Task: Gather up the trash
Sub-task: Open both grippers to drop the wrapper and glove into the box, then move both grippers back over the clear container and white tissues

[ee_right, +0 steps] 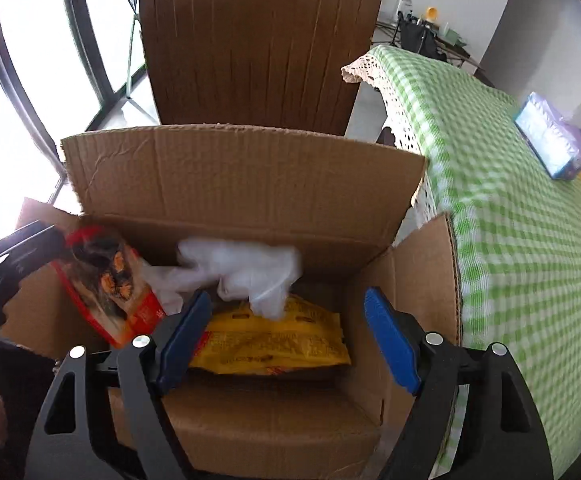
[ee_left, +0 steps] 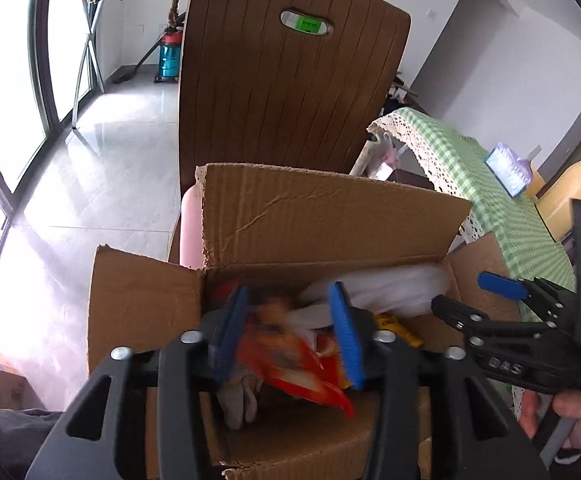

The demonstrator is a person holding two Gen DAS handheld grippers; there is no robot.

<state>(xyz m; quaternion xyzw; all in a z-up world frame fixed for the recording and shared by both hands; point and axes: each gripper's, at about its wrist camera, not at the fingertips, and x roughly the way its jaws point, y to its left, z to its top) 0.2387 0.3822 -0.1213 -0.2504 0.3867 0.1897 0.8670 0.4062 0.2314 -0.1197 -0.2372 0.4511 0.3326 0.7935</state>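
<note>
An open cardboard box (ee_left: 322, 216) (ee_right: 234, 184) stands beside the table. Inside lie a crumpled white plastic bag (ee_right: 246, 268) (ee_left: 390, 288) and a yellow snack packet (ee_right: 274, 340). My left gripper (ee_left: 290, 336) is over the box's left side with its jaws apart; a red-orange snack packet (ee_left: 286, 364) (ee_right: 114, 284) hangs between the blue pads, and I cannot tell whether they still touch it. My right gripper (ee_right: 290, 340) is open and empty above the box's near right part; it shows at the right in the left wrist view (ee_left: 470, 296).
A brown slatted chair back (ee_left: 290, 72) (ee_right: 258, 40) rises behind the box. A table with a green checked cloth (ee_right: 510, 208) (ee_left: 490, 176) is at the right, with a purple tissue pack (ee_right: 550, 140) on it. Tiled floor (ee_left: 102, 168) and windows are at the left.
</note>
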